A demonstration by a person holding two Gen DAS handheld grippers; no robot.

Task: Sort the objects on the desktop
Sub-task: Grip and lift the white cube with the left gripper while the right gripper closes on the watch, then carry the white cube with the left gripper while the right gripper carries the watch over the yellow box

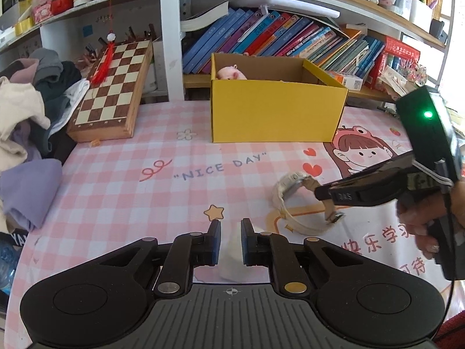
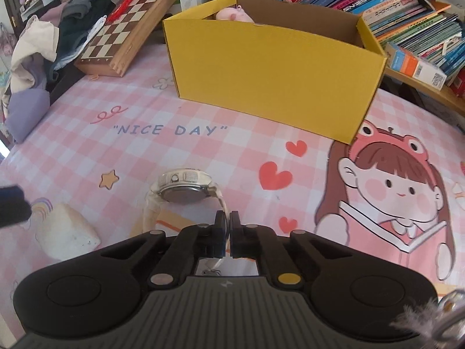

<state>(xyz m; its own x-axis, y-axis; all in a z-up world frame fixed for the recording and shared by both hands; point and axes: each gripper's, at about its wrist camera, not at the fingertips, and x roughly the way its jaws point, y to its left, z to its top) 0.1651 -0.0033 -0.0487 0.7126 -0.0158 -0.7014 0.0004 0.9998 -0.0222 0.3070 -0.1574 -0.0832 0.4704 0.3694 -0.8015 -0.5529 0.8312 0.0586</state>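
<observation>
The right gripper [image 2: 227, 218] is clenched on the watch [image 2: 183, 187], its two pads pinching the pale strap [image 2: 225, 206] just behind the case; the watch lies on its side on the pink checked mat [image 2: 87, 151], near the red hearts and in front of the yellow box [image 2: 276, 81]. From the left wrist view the same gripper reaches in from the right, held by a hand [image 1: 421, 218], with its tip over the looped strap of the watch [image 1: 293, 200]. The left gripper [image 1: 231, 228] has its pads closed against a white block [image 1: 232, 258] between them, gripping it low over the mat [image 1: 116, 189]; in the right wrist view that block [image 2: 68, 232] sits on the mat to the left of the watch, with a dark fingertip of the left gripper just beside it. The box [image 1: 276, 110] stands open at the back of the mat, and a pink plush toy [image 1: 229, 73] lies inside at its left rear corner. A chessboard [image 1: 113, 87] leans against the shelf to the left of the box, beside a heap of clothes [image 1: 29, 110]. Books [image 1: 276, 37] fill the shelf behind the box.
</observation>
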